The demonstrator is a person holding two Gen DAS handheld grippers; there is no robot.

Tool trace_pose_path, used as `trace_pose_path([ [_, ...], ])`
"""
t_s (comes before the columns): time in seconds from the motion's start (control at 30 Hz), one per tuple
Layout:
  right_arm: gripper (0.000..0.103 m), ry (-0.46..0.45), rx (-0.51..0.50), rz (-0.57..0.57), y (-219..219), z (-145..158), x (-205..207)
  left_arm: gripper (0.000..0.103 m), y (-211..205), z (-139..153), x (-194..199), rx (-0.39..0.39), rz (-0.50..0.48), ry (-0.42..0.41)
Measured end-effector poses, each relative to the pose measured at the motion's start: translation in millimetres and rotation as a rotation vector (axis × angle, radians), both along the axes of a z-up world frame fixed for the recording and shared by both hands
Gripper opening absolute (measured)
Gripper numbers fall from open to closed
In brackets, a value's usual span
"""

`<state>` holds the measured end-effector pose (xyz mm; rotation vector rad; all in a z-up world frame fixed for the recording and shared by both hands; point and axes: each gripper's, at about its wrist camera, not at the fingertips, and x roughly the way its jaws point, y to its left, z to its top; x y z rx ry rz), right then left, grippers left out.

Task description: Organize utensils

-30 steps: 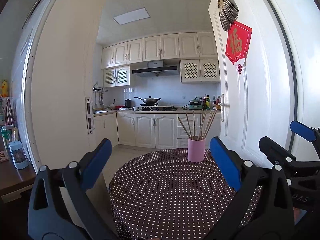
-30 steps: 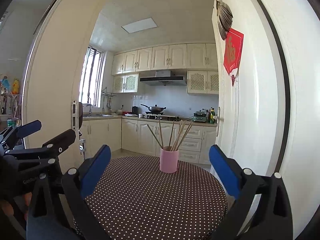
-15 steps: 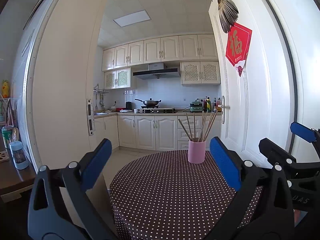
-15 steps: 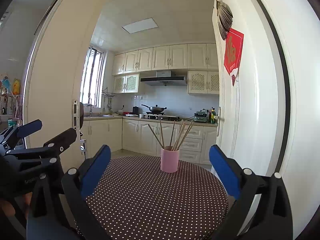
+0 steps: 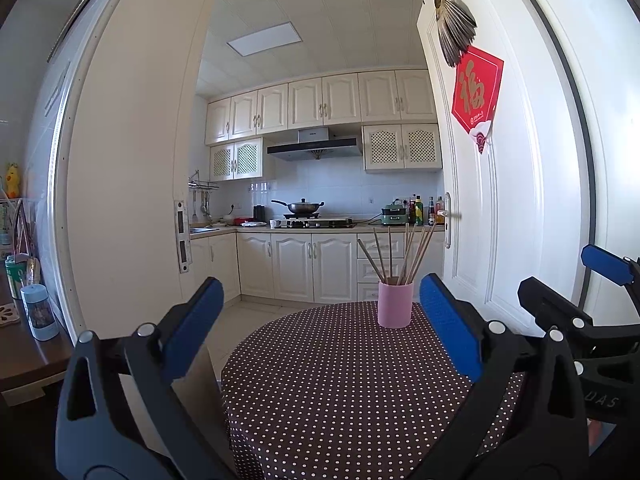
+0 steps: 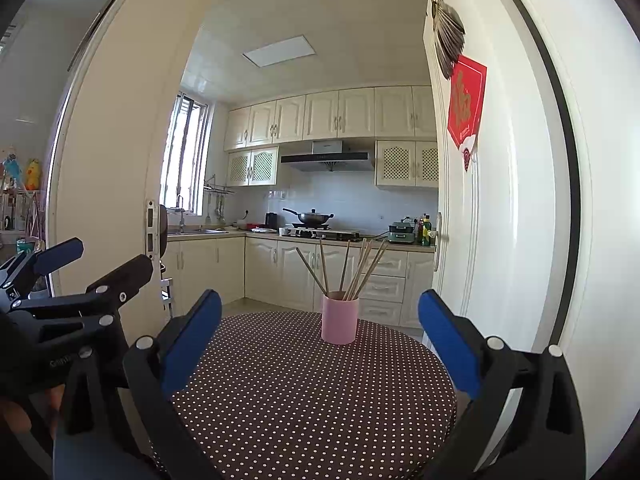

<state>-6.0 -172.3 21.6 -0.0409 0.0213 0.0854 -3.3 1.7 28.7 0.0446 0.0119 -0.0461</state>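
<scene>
Blue-padded black left gripper up front in its own view, fingers spread wide, nothing between them, hovering over the near edge of the round table with the brown white-dotted cloth. Same deal on the other side: blue-padded black right gripper splayed apart and gripping nothing, also above the near part of that dotted table. Each one pokes into the other's view too, at the outer edge.

Further back, toward the far side of the table, sits the pink cylindrical cup, upright, stuffed with thin wooden chopsticks fanning out of the top. From the right wrist, cup lands almost dead centre between the pads, chopsticks leaning every which way. Well apart from both grippers, not touched.

Just right of the table, white panelled door swung open, with a red diamond-shaped paper decoration and a grey fan-shaped thing hanging above it.

Way back: cream kitchen cabinets and a dark wok with lid on the stove.
</scene>
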Motion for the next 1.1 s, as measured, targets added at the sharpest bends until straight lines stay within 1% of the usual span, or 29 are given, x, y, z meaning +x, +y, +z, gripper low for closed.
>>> trace_pose_path([
  [1.1, 0.095, 0.008, 0.0, -0.002, 0.9, -2.9, 2.4, 0.096, 0.3, -1.3, 2.1, 0.002, 0.005, -0.001],
])
